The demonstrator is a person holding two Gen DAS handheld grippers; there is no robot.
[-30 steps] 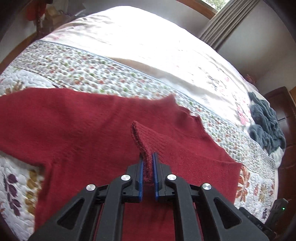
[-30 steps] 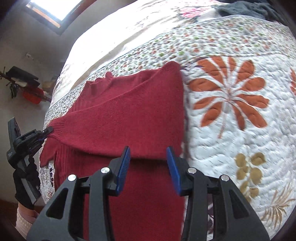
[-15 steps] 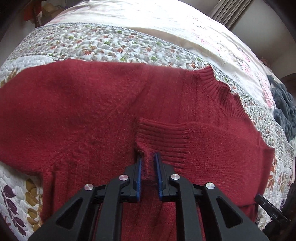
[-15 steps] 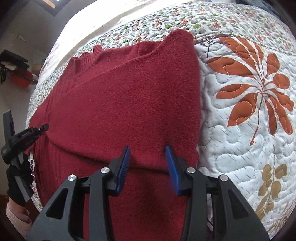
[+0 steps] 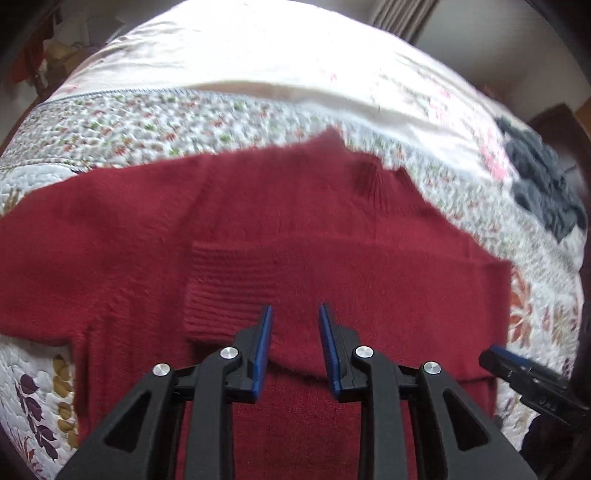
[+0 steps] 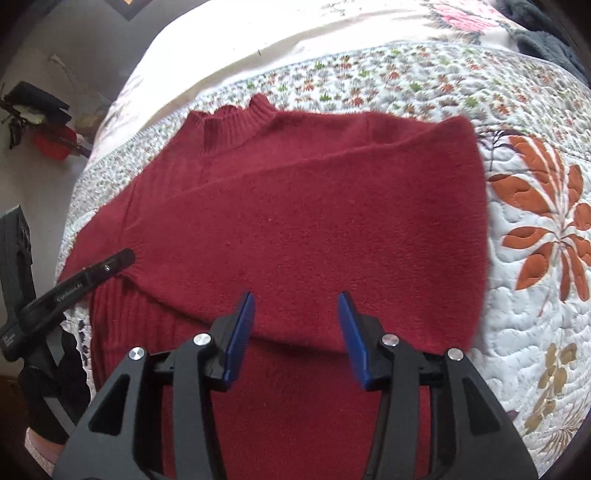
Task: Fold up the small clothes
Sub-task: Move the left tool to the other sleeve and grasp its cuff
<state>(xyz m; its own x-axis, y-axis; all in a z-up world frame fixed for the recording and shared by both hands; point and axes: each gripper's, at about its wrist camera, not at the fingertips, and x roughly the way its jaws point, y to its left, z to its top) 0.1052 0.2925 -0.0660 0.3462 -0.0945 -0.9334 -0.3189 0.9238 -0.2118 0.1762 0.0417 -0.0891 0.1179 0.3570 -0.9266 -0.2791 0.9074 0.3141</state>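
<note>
Left claw (image 5: 295, 332) parted, red sweater (image 5: 332, 229) flat, sleeve folded across.

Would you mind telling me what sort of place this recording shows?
Most likely a bedroom: the red sweater lies on a bed covered by a floral quilt, with a curtain at the far wall.
</note>
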